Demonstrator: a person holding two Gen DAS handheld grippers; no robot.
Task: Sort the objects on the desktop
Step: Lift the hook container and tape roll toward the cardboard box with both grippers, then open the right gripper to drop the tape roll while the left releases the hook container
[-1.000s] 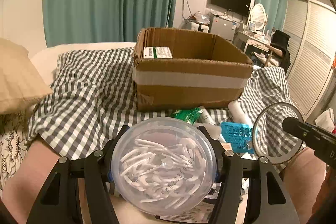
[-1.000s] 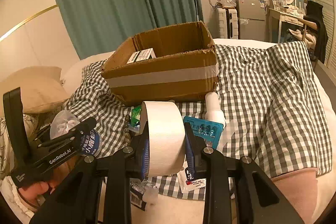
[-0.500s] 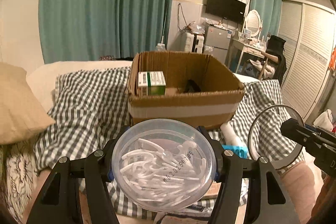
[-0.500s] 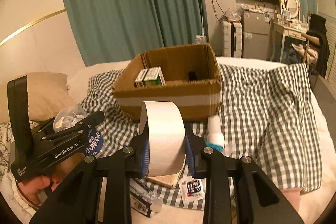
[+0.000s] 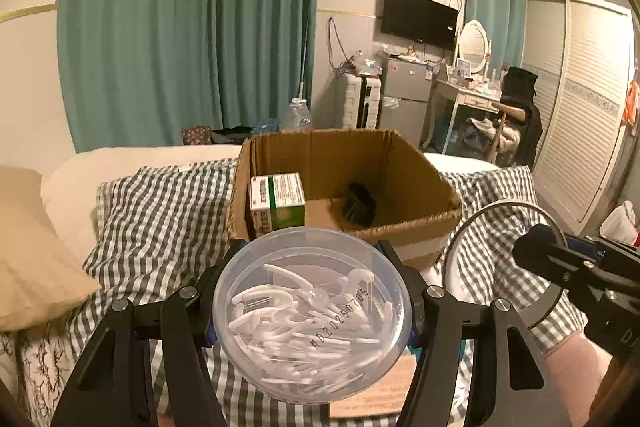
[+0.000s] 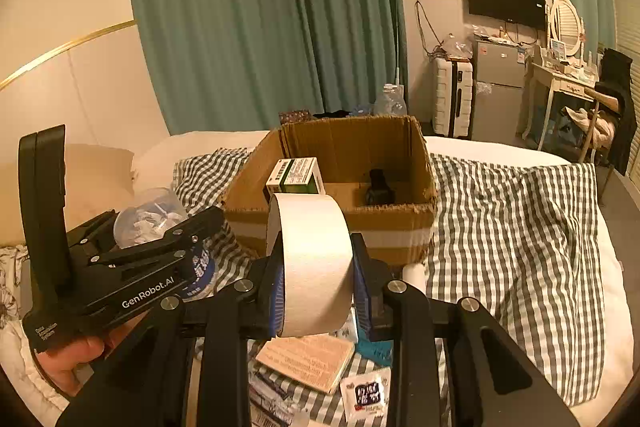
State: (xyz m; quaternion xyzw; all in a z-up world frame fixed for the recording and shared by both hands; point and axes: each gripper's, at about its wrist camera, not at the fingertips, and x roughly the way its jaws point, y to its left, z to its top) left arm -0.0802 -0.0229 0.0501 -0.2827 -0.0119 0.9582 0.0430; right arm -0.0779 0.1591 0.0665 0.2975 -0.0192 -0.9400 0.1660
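Observation:
My left gripper (image 5: 314,315) is shut on a clear round tub of white floss picks (image 5: 312,313), held in the air in front of the open cardboard box (image 5: 404,227). My right gripper (image 6: 316,287) is shut on a roll of white tape (image 6: 314,263), also held up in front of the box (image 6: 332,223). The box holds a green and white carton (image 5: 278,201) and a small black object (image 5: 360,205). The tape roll shows edge-on at the right of the left wrist view (image 5: 500,263). The left gripper with the tub shows in the right wrist view (image 6: 148,223).
The box stands on a grey checked cloth (image 6: 520,227) over a bed. Loose items lie below my grippers: a tan pad (image 6: 308,359), a small white sachet (image 6: 366,395), a teal pack (image 6: 376,351), a white bottle (image 6: 416,273). A beige pillow (image 5: 28,267) lies at the left.
Both grippers have risen with their loads and moved toward the box. I now look down into the box; the loose items have dropped lower in view.

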